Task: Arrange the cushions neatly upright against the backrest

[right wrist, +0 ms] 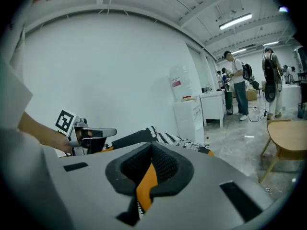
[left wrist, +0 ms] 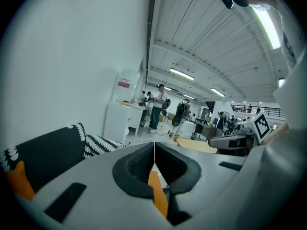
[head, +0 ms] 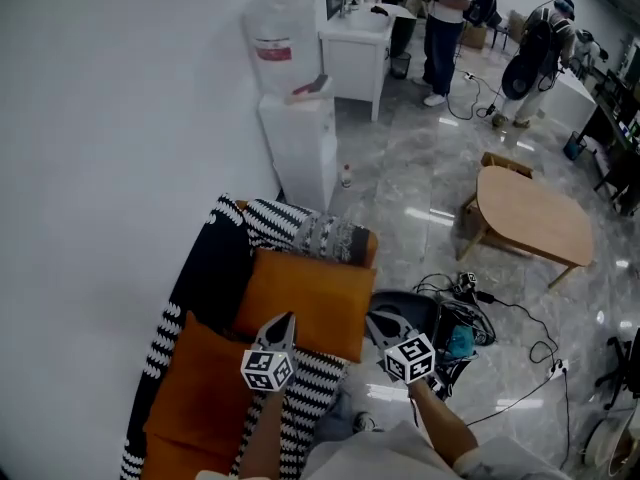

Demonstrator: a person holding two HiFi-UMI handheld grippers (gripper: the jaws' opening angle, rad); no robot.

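Where the cushion sits: the orange cushion [head: 305, 293] lies midway along the sofa. Its far edge is against a striped cushion [head: 300, 230] and its left edge is beside the black backrest [head: 215, 268].
Long axis: it runs across the sofa, from the backrest side to the open front, spanning the gap between the two claws.
Facing: the broad face is turned up toward the head camera and does not stand against the backrest.
Left claw [head: 287, 320]: closed on the cushion's near edge, with orange fabric pinched between the pads.
Right claw [head: 378, 320]: closed on the near right corner, gripping orange fabric with a sliver of black-and-white trim.
Near side: a second orange cushion [head: 190, 398] and striped fabric [head: 310, 388] lie just beside the held one, below the left claw.
Left edge: the white wall [head: 110, 168] stands right behind the backrest, leaving no room there.
Far end: a water dispenser [head: 300, 138] stands just past the sofa's end.
Right side: a bag [head: 455, 333] and cables [head: 530, 353] lie on the floor [head: 420, 178] just beside the sofa front.
Open room: bare floor lies beyond the bag, and a wooden table [head: 530, 213] stands well apart.
Background: people [head: 445, 28] stand well apart at the back.
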